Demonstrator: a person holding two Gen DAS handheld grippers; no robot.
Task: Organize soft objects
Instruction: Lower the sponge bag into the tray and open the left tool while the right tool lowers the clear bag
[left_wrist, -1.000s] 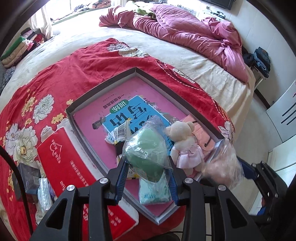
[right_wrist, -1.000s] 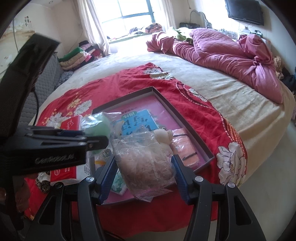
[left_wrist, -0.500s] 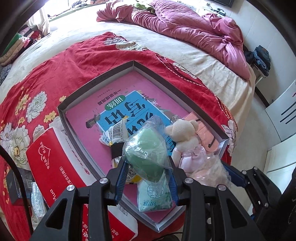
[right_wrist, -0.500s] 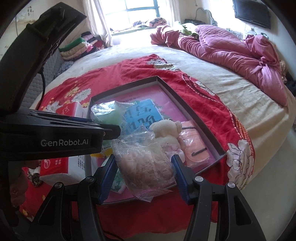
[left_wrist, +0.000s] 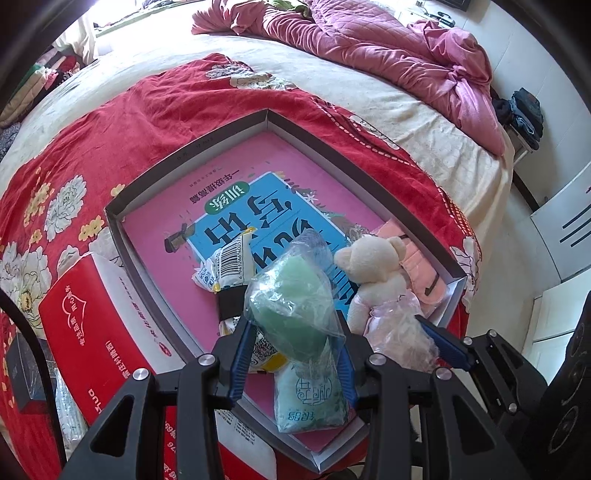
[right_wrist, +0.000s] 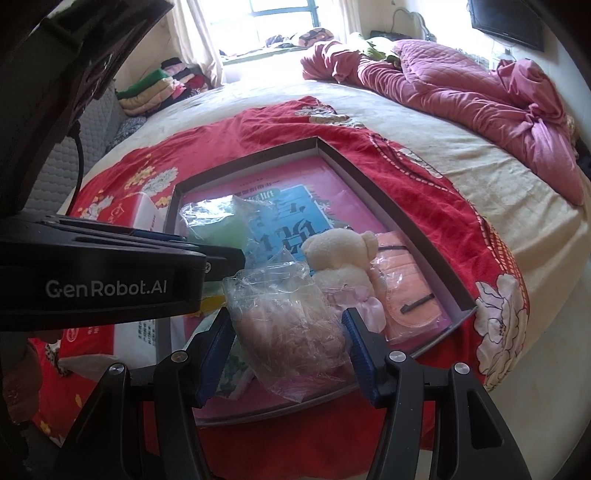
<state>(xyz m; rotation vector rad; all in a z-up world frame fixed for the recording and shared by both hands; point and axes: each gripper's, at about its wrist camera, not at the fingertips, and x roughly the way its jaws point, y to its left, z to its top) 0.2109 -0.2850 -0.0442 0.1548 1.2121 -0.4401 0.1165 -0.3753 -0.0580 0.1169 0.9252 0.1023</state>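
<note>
Meanwhile, over the shallow box (left_wrist: 373, 176) on the red bedspread (left_wrist: 155, 122), my left gripper (left_wrist: 293, 345) is clamped on a clear bag holding a green sponge (left_wrist: 291, 310), while my right gripper (right_wrist: 286, 334) pinches a crinkled bag of pinkish stuffing (right_wrist: 291, 317). Both bags hang just above the near end of the box, beside the cream teddy bear (right_wrist: 338, 258) lying on the pink book (left_wrist: 229, 206) inside.
</note>
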